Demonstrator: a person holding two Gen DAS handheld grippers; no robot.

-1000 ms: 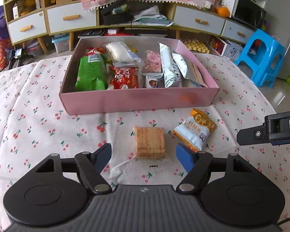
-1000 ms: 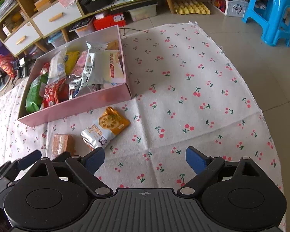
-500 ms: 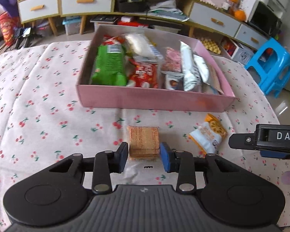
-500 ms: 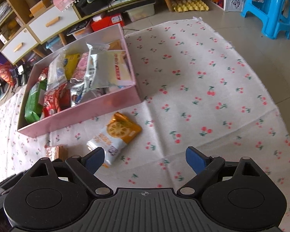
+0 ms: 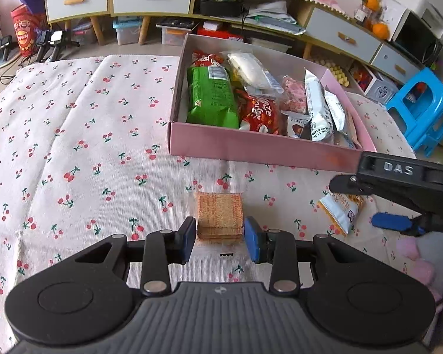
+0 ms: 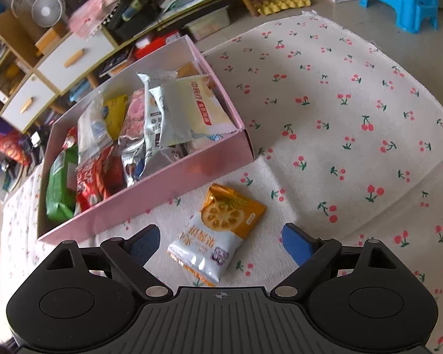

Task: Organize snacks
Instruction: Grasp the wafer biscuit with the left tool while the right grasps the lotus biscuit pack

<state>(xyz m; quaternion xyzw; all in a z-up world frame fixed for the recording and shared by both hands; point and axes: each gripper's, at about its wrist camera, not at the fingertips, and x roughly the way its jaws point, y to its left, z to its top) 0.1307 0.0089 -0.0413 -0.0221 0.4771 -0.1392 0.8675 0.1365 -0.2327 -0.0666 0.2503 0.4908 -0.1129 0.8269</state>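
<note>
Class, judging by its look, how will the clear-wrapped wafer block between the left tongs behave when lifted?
The wafer block looks squarish and stacked, so probably stiff. Its layers look crumbly, so hard squeezing may crack them. The clear wrap could be slippery.

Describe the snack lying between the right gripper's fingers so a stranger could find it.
Start at the pink box on the cherry-print cloth. Just in front of its near wall lies a flat snack packet. Unlike the brown wafer block nearby, it is white and orange with a lotus-root slice pictured.
</note>
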